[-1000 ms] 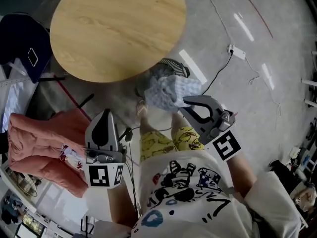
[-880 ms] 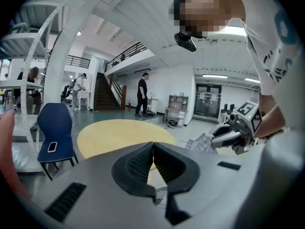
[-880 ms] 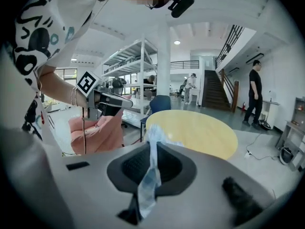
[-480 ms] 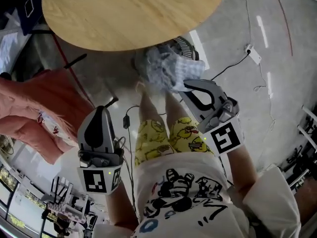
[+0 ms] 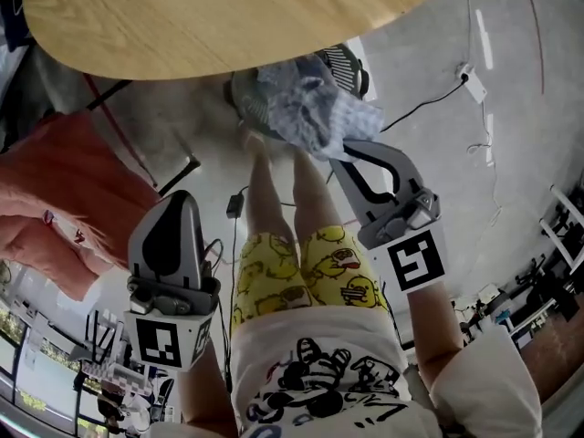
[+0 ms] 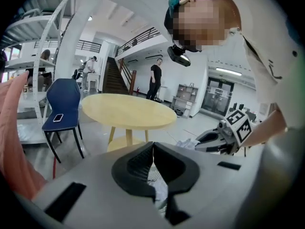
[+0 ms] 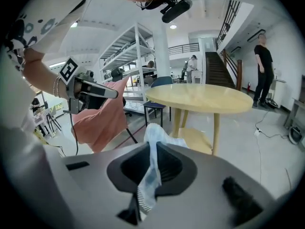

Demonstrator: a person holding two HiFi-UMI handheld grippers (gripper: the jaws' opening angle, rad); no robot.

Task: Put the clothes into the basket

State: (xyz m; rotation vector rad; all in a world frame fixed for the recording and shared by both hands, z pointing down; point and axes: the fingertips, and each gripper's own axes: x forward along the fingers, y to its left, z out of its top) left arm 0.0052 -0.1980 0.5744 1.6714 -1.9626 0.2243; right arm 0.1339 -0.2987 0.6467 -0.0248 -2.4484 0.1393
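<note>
Closest to the camera are the person's white printed T-shirt [image 5: 310, 391] and yellow patterned shorts [image 5: 301, 263], with a gripper out on either side. The left gripper [image 5: 180, 197] [image 6: 153, 159] points forward with its jaws pressed together and nothing pinched between them. It sits just beside a salmon-pink garment [image 5: 64, 199] draped at the left. Across on the other side, the right gripper [image 5: 339, 158] [image 7: 153, 156] has its jaws clamped narrow on a pale blue crumpled cloth [image 5: 310, 108] [image 7: 152, 137], which bunches out past the tips. That cloth hangs over the dark slatted basket [image 5: 345, 60] standing on the grey floor [image 5: 429, 135], covering most of its opening. Whether the fabric touches the rim cannot be told. Beyond the basket, the round light-wood table [image 5: 228, 16] fills the top of the head view, its edge overhanging the basket's far side.
</note>
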